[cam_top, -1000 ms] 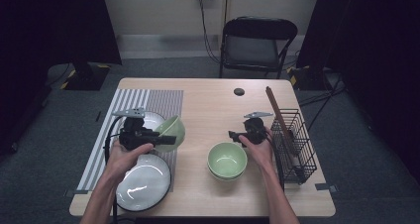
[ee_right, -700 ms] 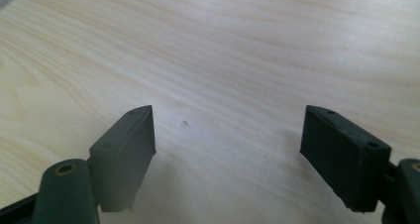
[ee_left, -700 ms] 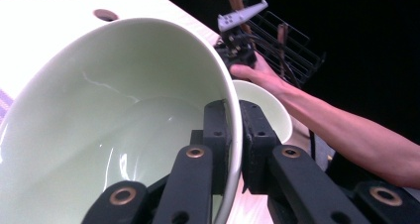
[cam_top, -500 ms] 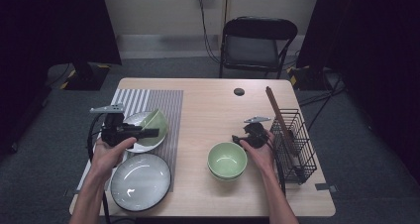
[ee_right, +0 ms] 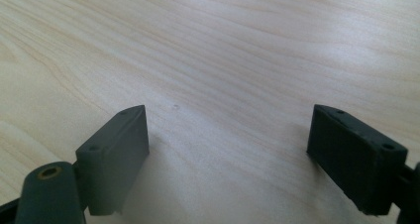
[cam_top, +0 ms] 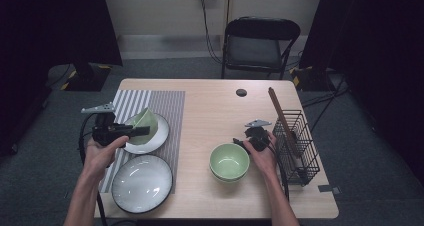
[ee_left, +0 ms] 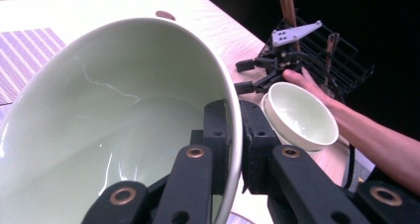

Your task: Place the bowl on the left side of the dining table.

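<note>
While your left gripper pinches the rim of the pale green bowl, with one jaw inside the wall and one outside as the left gripper view shows, keep that clamp firm and the wrist steady. The bowl hangs tilted over the small white plate on the striped placemat, and a rim grip on glazed ware can slip if you swing it. My reading is that this bowl goes onto the stacked green bowls near the right side of the table, so level it before you travel, carry it low, and lower it squarely into the stack rather than dropping one edge first.

Your right gripper rests just beside the far-right rim of that stack with its jaws spread wide over bare wood and gripping nothing (a good spare hand to steady the stack if it rocks). Draw it back a little so the incoming bowl doesn't knock it.

For room, the middle of the wooden table between the placemat and the stack lies open, and that is your lane. Mind the large grey-rimmed plate on the near left, which sits close to the table's near edge, and the black wire rack on the right, just behind your right hand. A wooden stick leans out of its far end toward the middle.
</note>
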`<state>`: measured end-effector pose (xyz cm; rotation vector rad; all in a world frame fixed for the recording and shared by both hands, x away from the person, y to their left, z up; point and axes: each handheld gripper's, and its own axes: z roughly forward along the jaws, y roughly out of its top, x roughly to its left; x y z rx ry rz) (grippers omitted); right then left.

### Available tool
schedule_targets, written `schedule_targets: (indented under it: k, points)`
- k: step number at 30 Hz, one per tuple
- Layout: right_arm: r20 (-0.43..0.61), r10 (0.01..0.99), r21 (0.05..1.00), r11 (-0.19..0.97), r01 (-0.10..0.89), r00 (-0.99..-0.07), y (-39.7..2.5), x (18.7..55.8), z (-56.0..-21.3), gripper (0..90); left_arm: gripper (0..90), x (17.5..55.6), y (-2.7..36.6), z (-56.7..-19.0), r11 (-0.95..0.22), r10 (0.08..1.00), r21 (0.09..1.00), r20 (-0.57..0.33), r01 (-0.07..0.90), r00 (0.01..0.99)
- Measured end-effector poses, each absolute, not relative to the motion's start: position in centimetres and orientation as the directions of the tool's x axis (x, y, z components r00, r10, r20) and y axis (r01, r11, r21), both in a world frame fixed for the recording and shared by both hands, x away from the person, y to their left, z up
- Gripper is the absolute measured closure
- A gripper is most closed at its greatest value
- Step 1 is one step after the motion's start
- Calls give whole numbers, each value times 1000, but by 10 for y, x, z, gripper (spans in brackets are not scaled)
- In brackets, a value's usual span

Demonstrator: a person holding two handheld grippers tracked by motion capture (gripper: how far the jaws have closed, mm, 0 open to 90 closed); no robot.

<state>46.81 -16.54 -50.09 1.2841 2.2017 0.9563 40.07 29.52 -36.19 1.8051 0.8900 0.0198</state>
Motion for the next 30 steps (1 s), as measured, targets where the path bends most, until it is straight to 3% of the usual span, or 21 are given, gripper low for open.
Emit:
schedule_targets:
  k: [15,30]
  points:
    - [-11,874,735,336,588,-486,-165,468,-501,153,836,419,323,-381,-97,654,787,-411,609,635]
    - [-11,874,735,337,588,-486,-165,468,-501,153,837,438,320,-406,-121,739,771,-351,626,575]
